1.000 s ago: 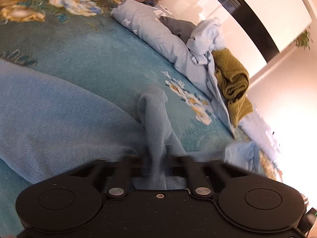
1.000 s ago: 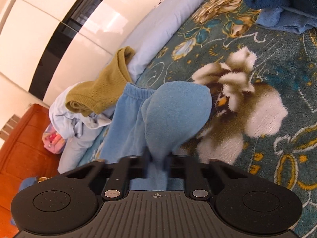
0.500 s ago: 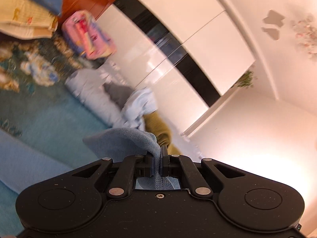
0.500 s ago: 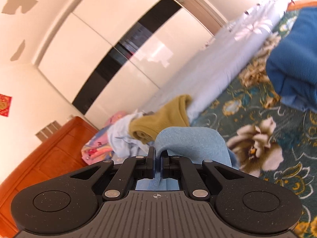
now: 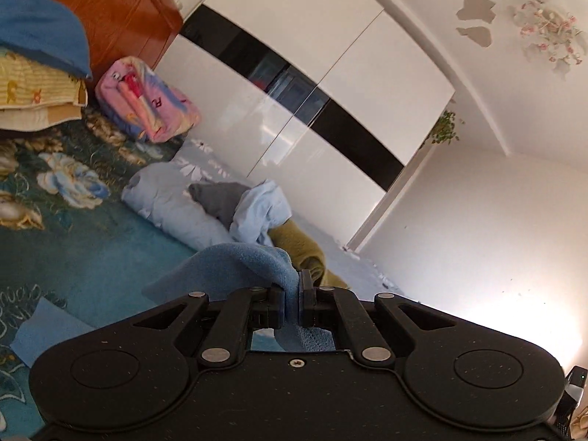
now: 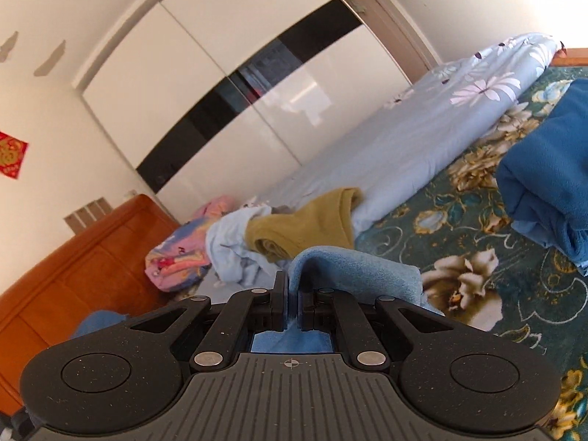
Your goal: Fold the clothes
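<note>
- My left tool (image 5: 293, 286) is clamped on a fold of the light blue fleece garment (image 5: 235, 261); the cloth runs between the two pads and drapes off to the left.
- My right tool (image 6: 293, 290) is likewise clamped on the same kind of light blue fleece (image 6: 352, 272); here the cloth drapes off to the right of the pads.
- Both tools are raised over the bed, pointing only a little downward, toward the far wardrobe (image 5: 316, 84) with its white sliding doors and dark band.
- A loose corner of the blue fleece (image 5: 40, 327) shows low on the left in the left wrist view; I cannot tell whether it touches the floral teal bedcover (image 5: 73, 242).
- Far side of the bed: a pale blue quilt (image 6: 397, 139) with white flowers, and beside it a heap of unfolded laundry with an olive knit garment (image 6: 305, 224), a pale blue shirt (image 5: 261, 209) and a grey piece (image 5: 217, 198).
- A pink printed bundle (image 5: 147, 99) lies near the wooden headboard (image 5: 110, 11).
- A folded dark blue garment (image 6: 547, 169) lies on the bedcover at the right.
</note>
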`<control>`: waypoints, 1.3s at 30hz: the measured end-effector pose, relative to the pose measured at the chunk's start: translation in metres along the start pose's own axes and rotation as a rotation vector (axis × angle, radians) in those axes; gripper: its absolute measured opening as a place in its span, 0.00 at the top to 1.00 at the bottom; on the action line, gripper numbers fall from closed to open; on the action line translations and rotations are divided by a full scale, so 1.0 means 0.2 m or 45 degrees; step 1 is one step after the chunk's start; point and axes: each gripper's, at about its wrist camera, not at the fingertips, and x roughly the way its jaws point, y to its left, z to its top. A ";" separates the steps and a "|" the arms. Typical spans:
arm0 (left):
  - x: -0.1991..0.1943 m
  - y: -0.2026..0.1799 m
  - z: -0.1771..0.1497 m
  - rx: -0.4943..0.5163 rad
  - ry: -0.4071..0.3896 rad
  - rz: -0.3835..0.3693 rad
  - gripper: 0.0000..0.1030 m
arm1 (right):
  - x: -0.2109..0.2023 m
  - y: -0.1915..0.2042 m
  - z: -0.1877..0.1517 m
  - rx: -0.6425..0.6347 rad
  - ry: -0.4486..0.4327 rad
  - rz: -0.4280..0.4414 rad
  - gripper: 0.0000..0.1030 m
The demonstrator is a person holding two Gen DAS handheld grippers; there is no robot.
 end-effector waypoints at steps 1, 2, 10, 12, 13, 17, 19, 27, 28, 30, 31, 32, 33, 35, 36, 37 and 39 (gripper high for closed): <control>0.07 0.03 -0.01 0.004 0.022 0.022 0.97 | 0.06 -0.02 0.00 0.008 0.011 -0.018 0.97; 0.16 0.05 -0.01 0.015 0.043 0.043 0.97 | 0.13 -0.05 -0.01 0.021 0.020 -0.032 0.97; 0.78 0.20 0.14 0.123 0.087 0.240 0.97 | 0.75 -0.10 0.16 -0.029 0.141 -0.115 0.97; 0.93 0.25 0.17 0.130 0.099 0.295 0.97 | 0.95 -0.09 0.20 -0.082 0.184 -0.129 0.97; 0.99 0.27 0.18 0.136 0.109 0.321 0.97 | 1.05 -0.09 0.22 -0.108 0.208 -0.137 0.97; 1.24 0.40 0.15 0.127 0.196 0.445 0.97 | 1.39 -0.12 0.20 -0.158 0.306 -0.199 0.97; 1.32 0.48 0.10 0.103 0.248 0.509 0.97 | 1.51 -0.15 0.14 -0.171 0.359 -0.237 0.96; 1.30 0.57 0.03 0.029 0.451 0.500 0.84 | 1.64 -0.15 0.00 -0.232 0.496 -0.301 0.92; 1.25 0.56 0.04 0.023 0.459 0.475 0.74 | 1.59 -0.13 0.02 -0.230 0.495 -0.281 0.86; 1.09 0.52 0.06 0.026 0.429 0.417 0.65 | 1.47 -0.10 0.04 -0.224 0.482 -0.215 0.77; 1.00 0.51 0.07 0.033 0.410 0.391 0.58 | 1.40 -0.08 0.06 -0.219 0.481 -0.170 0.72; 0.90 0.50 0.07 0.051 0.385 0.388 0.55 | 1.31 -0.07 0.07 -0.223 0.460 -0.138 0.71; 0.79 0.49 0.08 0.069 0.359 0.387 0.55 | 1.20 -0.07 0.08 -0.232 0.426 -0.113 0.70; 0.56 0.49 0.06 0.123 0.300 0.421 0.48 | 0.98 -0.10 0.08 -0.232 0.354 -0.100 0.65; 0.46 0.50 0.04 0.157 0.284 0.445 0.47 | 0.89 -0.13 0.07 -0.234 0.330 -0.121 0.63; 0.37 0.51 0.02 0.194 0.279 0.476 0.46 | 0.81 -0.17 0.06 -0.238 0.315 -0.158 0.63; 0.23 0.53 -0.03 0.245 0.288 0.549 0.46 | 0.71 -0.25 0.01 -0.256 0.339 -0.259 0.63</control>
